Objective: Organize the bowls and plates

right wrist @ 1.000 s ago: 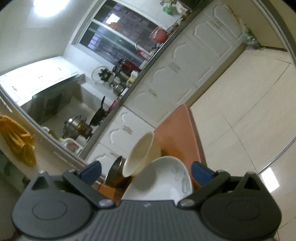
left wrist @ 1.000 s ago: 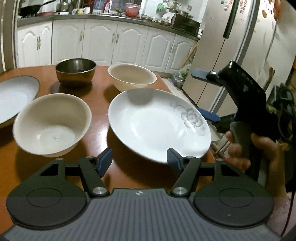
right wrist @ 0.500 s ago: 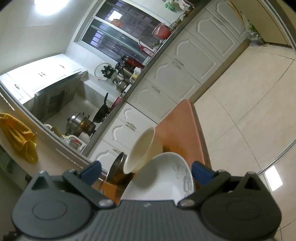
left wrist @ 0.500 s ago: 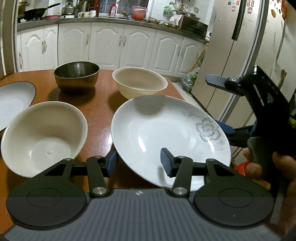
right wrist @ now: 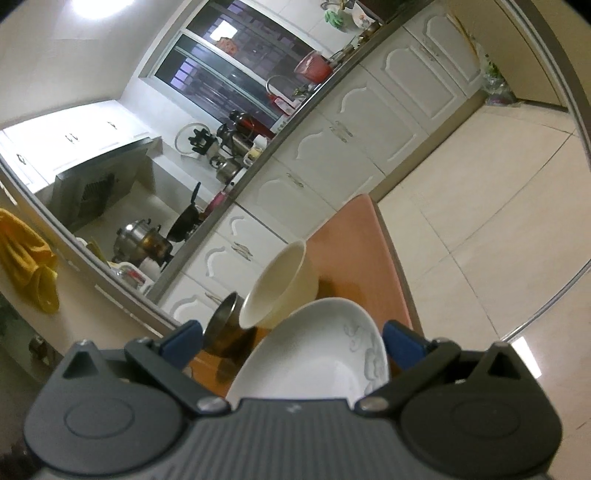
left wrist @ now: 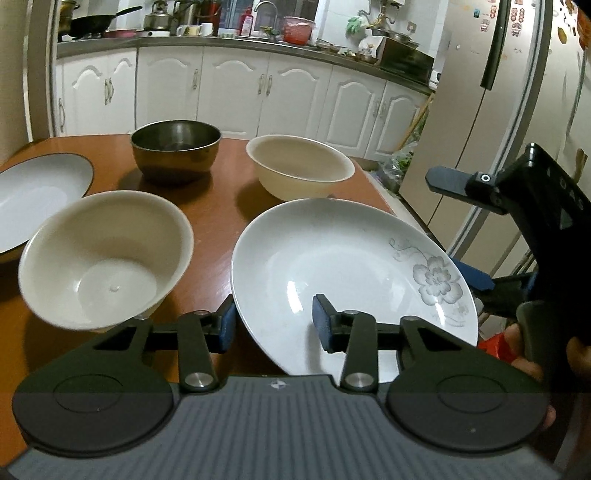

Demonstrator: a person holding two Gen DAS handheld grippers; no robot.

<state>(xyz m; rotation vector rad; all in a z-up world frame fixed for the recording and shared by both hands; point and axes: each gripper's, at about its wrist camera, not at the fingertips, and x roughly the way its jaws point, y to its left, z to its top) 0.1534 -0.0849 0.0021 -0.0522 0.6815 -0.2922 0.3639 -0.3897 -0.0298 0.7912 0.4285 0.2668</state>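
White flowered plate [left wrist: 343, 266] tilted, near rim between closing left tongs [left wrist: 275, 325]; right tongs [right wrist: 291, 341] wide.

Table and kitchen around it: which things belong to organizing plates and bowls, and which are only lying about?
For the job:
- flowered plate, its rim between the fingers of the left hand-held gripper
- white bowl
- cream bowl
- steel bowl
- second plate

Lying about:
- kettle
- black pan
- red basket
- fridge
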